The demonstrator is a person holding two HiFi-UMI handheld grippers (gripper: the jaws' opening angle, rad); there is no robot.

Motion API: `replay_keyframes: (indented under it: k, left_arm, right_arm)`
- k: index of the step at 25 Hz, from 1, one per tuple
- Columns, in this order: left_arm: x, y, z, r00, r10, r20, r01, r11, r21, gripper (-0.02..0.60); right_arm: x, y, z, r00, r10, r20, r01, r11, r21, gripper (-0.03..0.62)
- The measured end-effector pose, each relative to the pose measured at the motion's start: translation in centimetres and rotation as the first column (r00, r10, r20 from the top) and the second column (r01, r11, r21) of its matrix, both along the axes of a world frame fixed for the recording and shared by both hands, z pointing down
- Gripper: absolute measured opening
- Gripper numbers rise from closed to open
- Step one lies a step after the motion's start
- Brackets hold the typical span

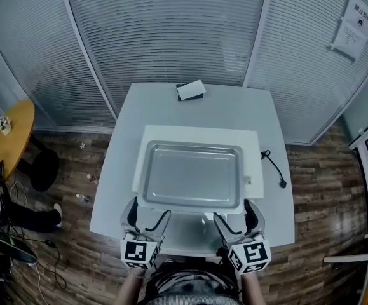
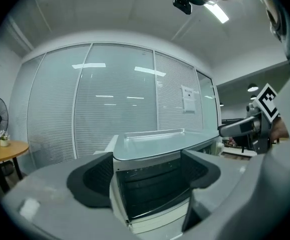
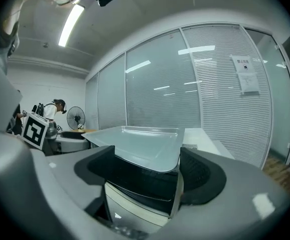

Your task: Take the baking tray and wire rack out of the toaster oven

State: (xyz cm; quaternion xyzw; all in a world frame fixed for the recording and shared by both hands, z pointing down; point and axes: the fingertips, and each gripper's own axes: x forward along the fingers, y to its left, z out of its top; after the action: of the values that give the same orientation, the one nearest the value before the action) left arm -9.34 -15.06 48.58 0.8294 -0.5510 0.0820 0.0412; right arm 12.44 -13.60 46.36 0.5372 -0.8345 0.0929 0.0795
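Whereas the head view shows the shallow silver metal baking tray atop the white toaster oven, the left gripper and right gripper, jaws apart and empty, view its dark front.

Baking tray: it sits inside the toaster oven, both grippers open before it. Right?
No: the baking tray lies on top of the toaster oven, not inside, as the head view shows. The left gripper and right gripper are indeed open before it.
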Motion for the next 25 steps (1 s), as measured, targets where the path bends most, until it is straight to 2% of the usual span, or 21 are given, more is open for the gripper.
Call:
replay_keyframes:
  k: [7,20,25]
  left_arm:
    - [0.5,-2.8,-0.1,1.0,-0.009,-0.004,0.009,1.0,-0.012,0.423]
    - [0.6,-4.0,-0.2,0.998,-0.058,0.009,0.059,0.997,-0.048,0.423]
    - [-0.2,-2.3,-0.7,0.99,-0.122,-0.068,0.121,0.992,-0.023,0.423]
  right_arm:
    - [0.5,-2.9,0.0,1.0,0.002,-0.001,-0.002,1.0,-0.031,0.397]
    - [0.7,-4.4,0.0,0.999,-0.018,0.032,0.019,0.999,-0.036,0.397]
    - [1.3,-2.6,-0.4,0.998,-0.016,0.068,0.017,1.0,-0.011,0.373]
